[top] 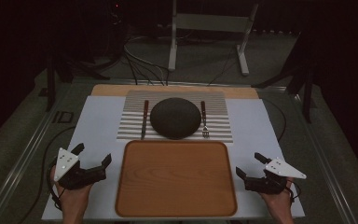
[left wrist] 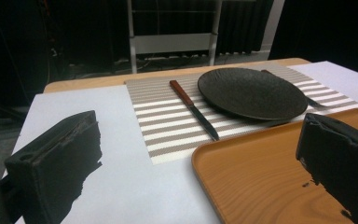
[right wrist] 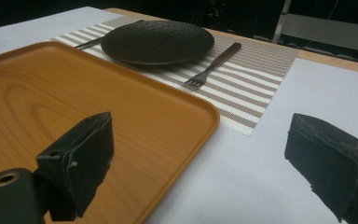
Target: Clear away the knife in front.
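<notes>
I have both tongs resting low at the near corners of the wooden tray (top: 176, 178), left tongs (top: 93, 157) and right tongs (top: 251, 165) each with jaws wide apart and empty, angled inward toward it. Judging by that flanking pose, the tray is what I'll lift from both sides. It lies flat on the desk (top: 98, 126), just before the striped placemat (top: 135, 122) carrying the dark plate (top: 175, 117), knife (top: 144, 119) and fork (top: 204, 120).
</notes>
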`<action>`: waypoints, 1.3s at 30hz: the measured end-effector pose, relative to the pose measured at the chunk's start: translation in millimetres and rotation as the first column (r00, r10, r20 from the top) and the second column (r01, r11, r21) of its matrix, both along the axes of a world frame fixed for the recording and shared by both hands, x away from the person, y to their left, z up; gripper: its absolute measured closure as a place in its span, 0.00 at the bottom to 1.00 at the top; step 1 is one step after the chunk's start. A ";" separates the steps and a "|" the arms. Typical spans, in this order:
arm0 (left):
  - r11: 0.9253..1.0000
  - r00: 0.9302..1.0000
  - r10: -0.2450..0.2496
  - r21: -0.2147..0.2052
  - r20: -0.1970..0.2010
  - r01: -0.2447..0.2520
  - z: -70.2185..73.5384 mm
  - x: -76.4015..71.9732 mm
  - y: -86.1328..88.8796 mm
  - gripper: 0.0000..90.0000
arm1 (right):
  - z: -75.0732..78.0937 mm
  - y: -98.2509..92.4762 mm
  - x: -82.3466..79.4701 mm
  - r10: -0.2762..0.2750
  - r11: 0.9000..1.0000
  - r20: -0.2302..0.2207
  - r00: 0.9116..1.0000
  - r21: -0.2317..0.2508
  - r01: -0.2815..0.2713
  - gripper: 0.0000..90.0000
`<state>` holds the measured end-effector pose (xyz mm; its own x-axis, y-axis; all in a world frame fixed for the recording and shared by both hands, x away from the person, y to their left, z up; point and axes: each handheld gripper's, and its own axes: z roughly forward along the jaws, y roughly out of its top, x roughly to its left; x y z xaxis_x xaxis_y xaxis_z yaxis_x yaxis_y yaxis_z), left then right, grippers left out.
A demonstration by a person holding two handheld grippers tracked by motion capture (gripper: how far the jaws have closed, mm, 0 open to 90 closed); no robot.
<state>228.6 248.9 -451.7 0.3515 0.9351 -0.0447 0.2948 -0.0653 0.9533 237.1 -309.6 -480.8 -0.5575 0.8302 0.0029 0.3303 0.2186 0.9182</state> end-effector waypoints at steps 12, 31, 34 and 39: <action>1.000 1.000 0.023 -0.012 -0.007 -0.023 -0.9 0.9 3.4 0.00 | -0.1 -1.0 0.0 -0.013 1.000 0.008 1.000 -0.009 0.013 0.09; 1.000 0.999 -0.027 -0.007 -0.040 0.027 13.6 19.2 -1.6 0.00 | -0.2 -1.9 -0.4 -0.017 1.000 0.019 1.000 -0.017 0.017 0.09; 1.000 0.998 -0.028 -0.010 -0.047 0.028 15.9 23.7 -2.2 0.00 | -0.5 -1.7 -0.3 -0.016 1.000 0.019 1.000 -0.020 0.016 0.09; 0.999 0.998 -0.032 -0.007 -0.052 0.031 17.3 28.2 -3.0 0.00 | -0.9 -1.2 0.0 -0.015 1.000 0.016 1.000 -0.024 0.015 0.09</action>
<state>256.8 245.9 -434.3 0.3778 0.9233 -0.0696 0.3419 -0.0692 0.9372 237.1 -310.8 -481.7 -0.5448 0.8382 -0.0255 0.3195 0.2356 0.9178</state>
